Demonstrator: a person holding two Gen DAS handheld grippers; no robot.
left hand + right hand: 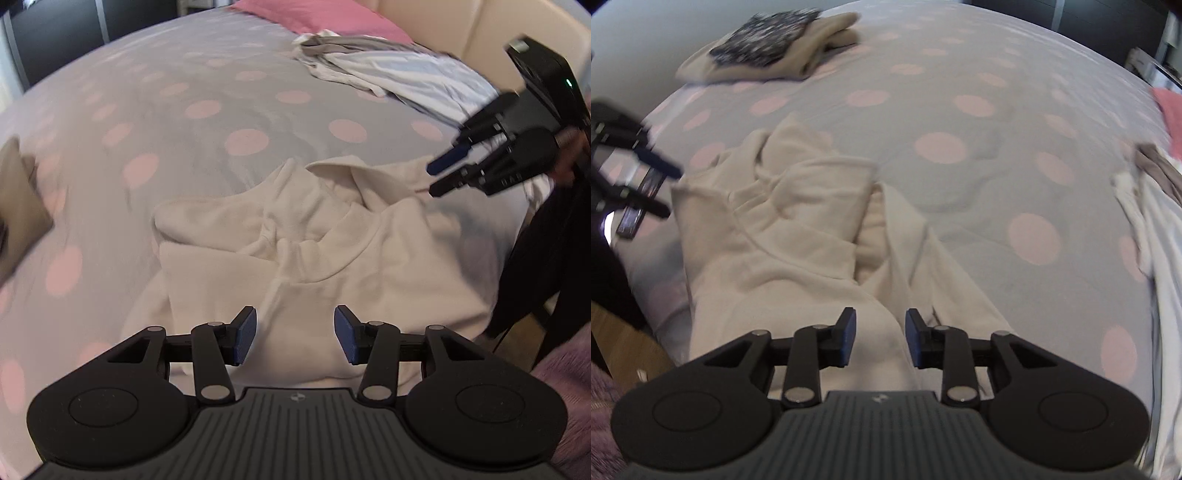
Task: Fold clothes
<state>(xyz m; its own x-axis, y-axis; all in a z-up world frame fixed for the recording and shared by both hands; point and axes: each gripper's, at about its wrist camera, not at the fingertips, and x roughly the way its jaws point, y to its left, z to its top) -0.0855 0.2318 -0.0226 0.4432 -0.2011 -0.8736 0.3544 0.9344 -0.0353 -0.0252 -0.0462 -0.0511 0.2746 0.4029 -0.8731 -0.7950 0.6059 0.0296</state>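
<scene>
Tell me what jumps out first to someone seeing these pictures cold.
A crumpled cream hoodie lies on the near part of a grey bedspread with pink dots. Both grippers hover open over it, the left gripper at its hem, the right gripper over a sleeve. Unfolded pale clothes lie by the pink pillow.

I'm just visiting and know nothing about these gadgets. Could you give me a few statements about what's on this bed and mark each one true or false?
1. A cream hoodie lies crumpled on the bed cover. True.
2. The bed cover is plain white. False: it is grey with pink dots.
3. The left hand-held gripper is clamped on the hoodie. False: its jaws are open, holding nothing.
4. The right hand-held gripper is open above the hoodie. True.
5. More clothes lie in a loose heap near the pink pillow. True.
6. The folded beige pile sits on top of the hoodie. False: it lies apart, farther up the bed.
</scene>
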